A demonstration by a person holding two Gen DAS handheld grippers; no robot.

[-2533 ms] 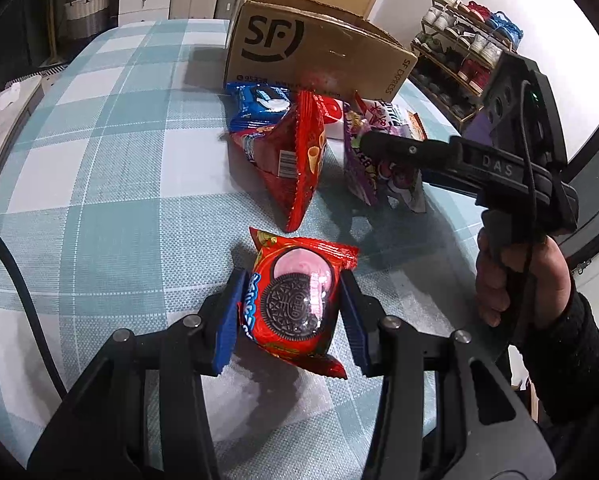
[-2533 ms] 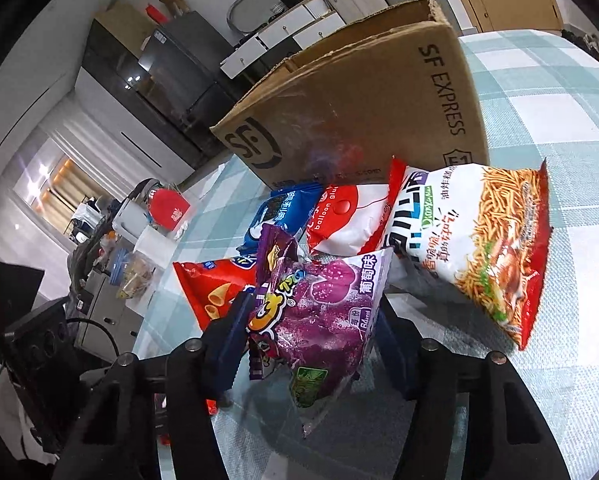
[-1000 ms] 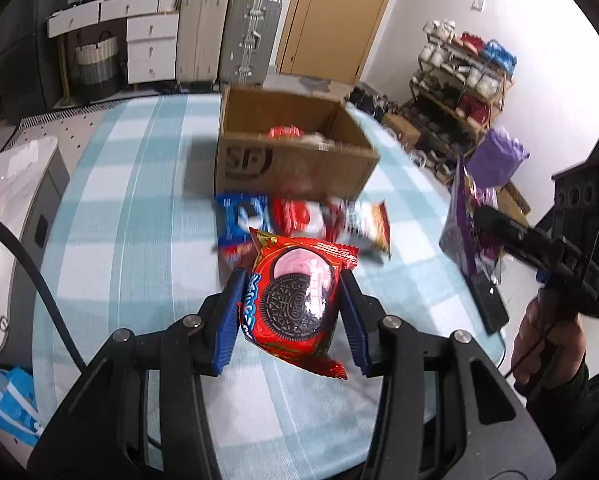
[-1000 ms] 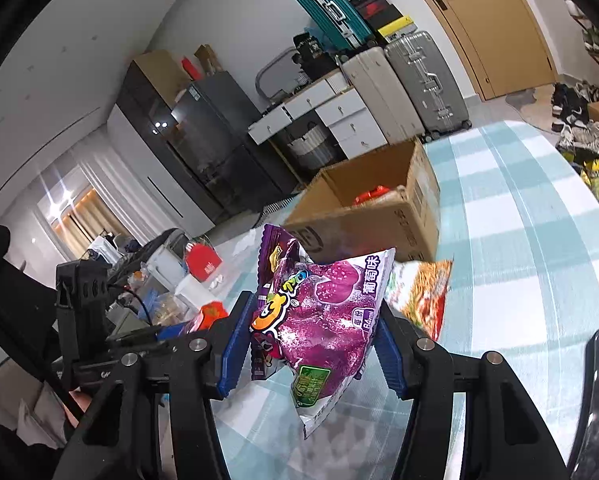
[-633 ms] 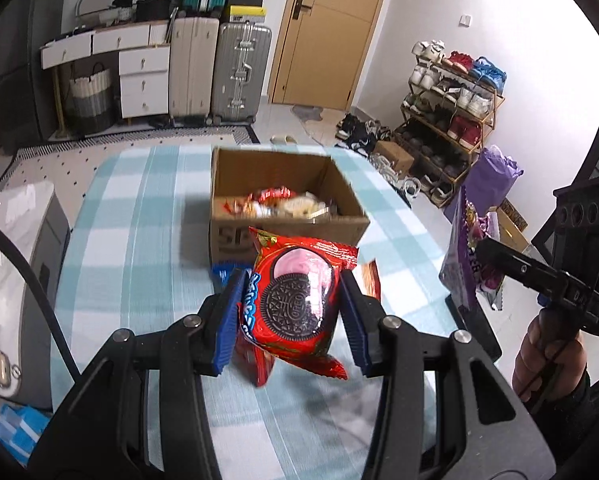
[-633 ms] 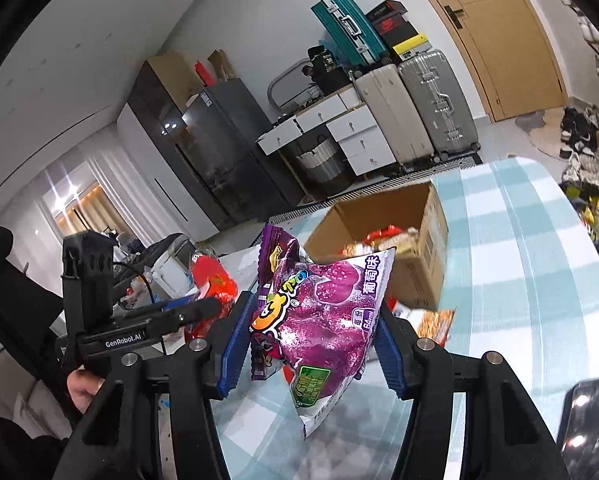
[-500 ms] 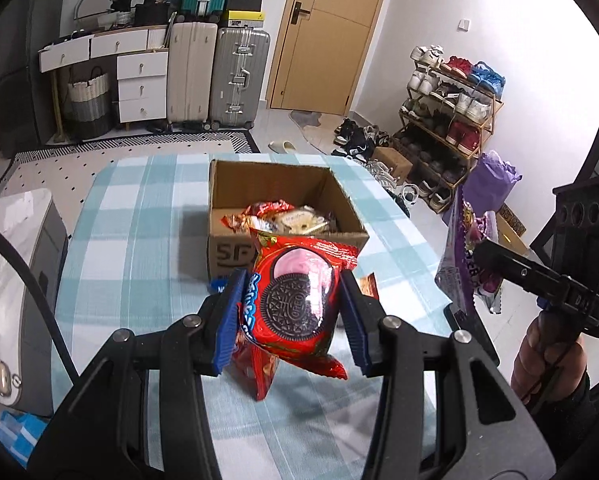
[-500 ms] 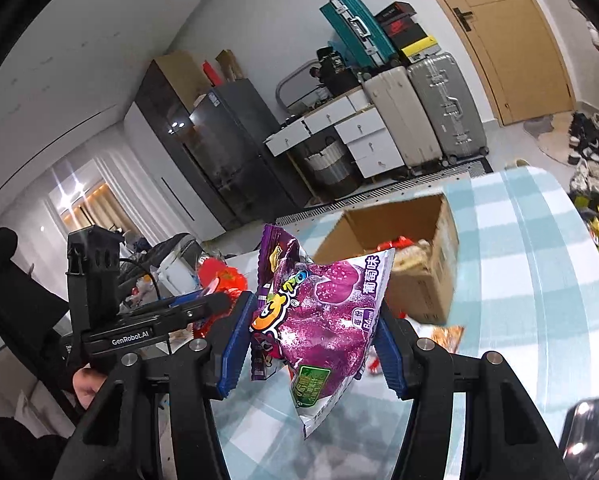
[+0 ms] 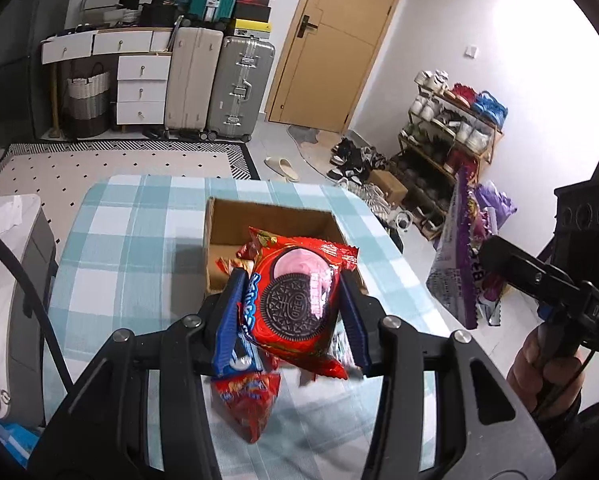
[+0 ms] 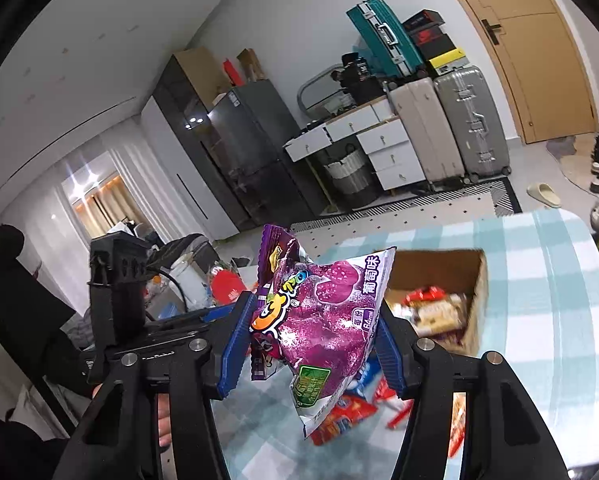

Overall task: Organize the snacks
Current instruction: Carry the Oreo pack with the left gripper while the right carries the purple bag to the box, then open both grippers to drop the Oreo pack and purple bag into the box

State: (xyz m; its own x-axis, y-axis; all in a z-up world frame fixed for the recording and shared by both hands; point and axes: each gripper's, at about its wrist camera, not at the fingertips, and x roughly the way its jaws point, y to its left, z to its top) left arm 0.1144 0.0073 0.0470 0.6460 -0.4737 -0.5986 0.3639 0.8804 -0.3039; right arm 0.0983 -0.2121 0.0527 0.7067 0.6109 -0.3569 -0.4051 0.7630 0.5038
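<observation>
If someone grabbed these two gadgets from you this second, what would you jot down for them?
Left gripper: shut on the Oreo pack, held in the air before the box.
Right gripper: shut on the purple bag, also in the air.
Done: some snacks lie in the box.
Left: drop both packs in, then fetch the red bag and the other packs on the table.

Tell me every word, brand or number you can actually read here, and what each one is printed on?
"OREO": on the cookie pictured on the red snack pack clamped in the left gripper.
"葡萄味": down the top right corner of the purple snack bag clamped in the right gripper.
"64": in a small patch on the same purple bag; the characters beside it are too small to read.
Green label low on the purple bag: too small to read.
Packets in the cardboard box: blurred, unreadable.
</observation>
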